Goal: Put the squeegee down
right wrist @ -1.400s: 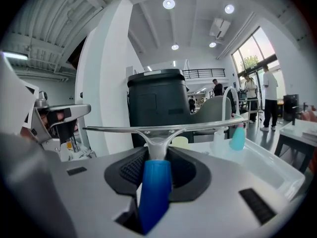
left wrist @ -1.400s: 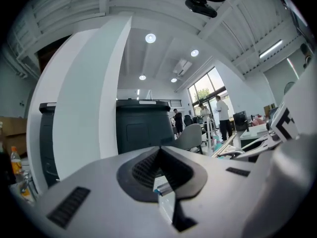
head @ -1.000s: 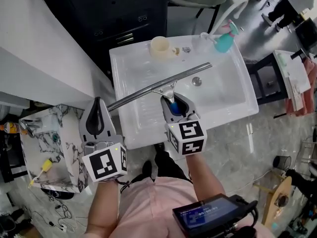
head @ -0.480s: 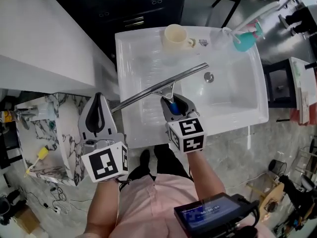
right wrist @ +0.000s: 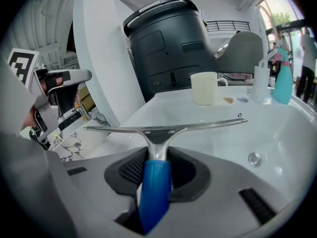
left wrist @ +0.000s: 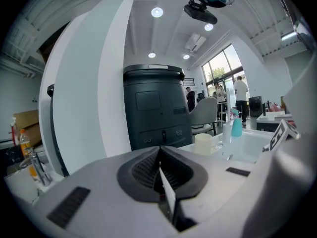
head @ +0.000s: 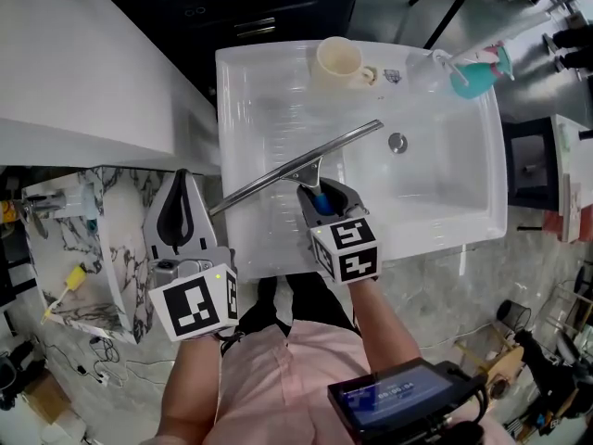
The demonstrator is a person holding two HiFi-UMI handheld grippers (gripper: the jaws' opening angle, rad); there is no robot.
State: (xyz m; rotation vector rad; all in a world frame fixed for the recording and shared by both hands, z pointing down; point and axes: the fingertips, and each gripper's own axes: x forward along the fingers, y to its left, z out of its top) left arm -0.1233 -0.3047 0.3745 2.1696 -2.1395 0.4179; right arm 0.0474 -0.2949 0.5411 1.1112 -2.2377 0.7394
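Note:
The squeegee [head: 298, 166] has a long metal blade and a blue handle [right wrist: 154, 182]. My right gripper [head: 323, 191] is shut on that handle and holds the blade crosswise over the left half of the white sink [head: 460, 204]. In the right gripper view the blade [right wrist: 163, 129] hangs level above the basin, apart from it. My left gripper [head: 182, 185] stays left of the sink, beside its rim, with its jaws shut and nothing between them [left wrist: 159, 155].
A cream cup [head: 337, 61], a teal spray bottle [head: 474, 77] and a clear bottle stand along the sink's far rim; the drain [head: 397, 142] lies mid-basin. A dark bin [right wrist: 168, 53] stands behind the sink. A marble-topped stand [head: 97, 267] is at left.
Both grippers have sunk a little. The right one has tipped downward and carried the squeegee lower toward the basin. Both grips are unchanged.

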